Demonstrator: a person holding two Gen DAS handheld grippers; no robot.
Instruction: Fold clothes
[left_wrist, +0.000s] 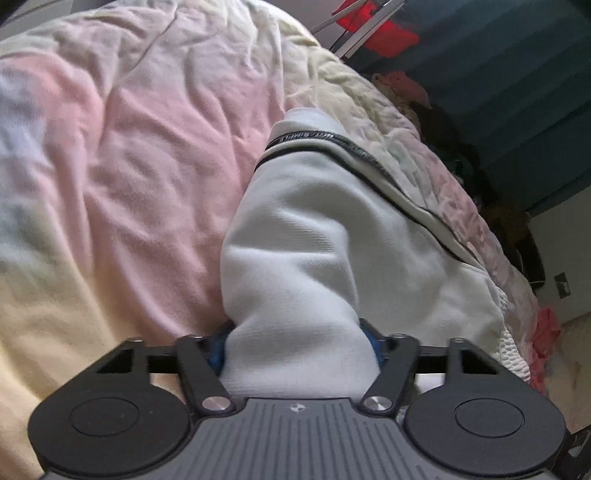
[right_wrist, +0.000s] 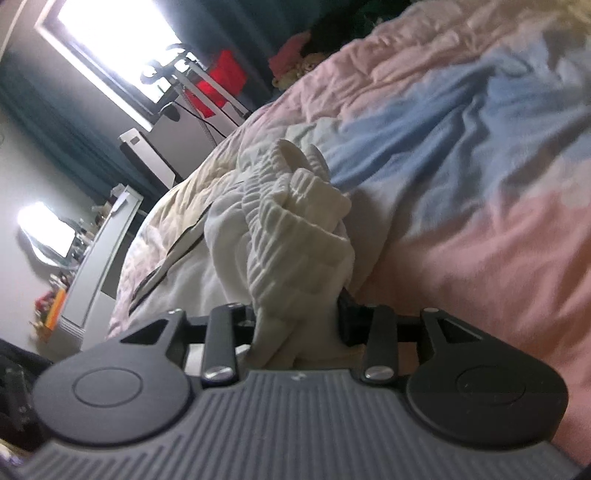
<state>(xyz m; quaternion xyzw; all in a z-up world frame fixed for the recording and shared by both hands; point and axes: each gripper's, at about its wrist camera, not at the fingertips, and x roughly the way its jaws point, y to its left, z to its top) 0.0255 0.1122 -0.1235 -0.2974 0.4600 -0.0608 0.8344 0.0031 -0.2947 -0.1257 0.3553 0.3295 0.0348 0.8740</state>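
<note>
A white garment (left_wrist: 325, 236) with a black lettered stripe lies stretched over the bed. My left gripper (left_wrist: 299, 345) is shut on a bunched plain end of it, cloth filling the space between the fingers. In the right wrist view the same white garment (right_wrist: 295, 236) shows its ribbed elastic part, gathered in folds. My right gripper (right_wrist: 299, 325) is shut on that ribbed part. The fingertips of both grippers are hidden by cloth.
The bed has a rumpled quilt (left_wrist: 129, 166) in pink, pale yellow and blue bands (right_wrist: 461, 155). Dark curtains (left_wrist: 517, 92), a red item on a rack (right_wrist: 221, 81), a bright window (right_wrist: 118, 48) and a white shelf unit (right_wrist: 99, 258) lie beyond the bed's edge.
</note>
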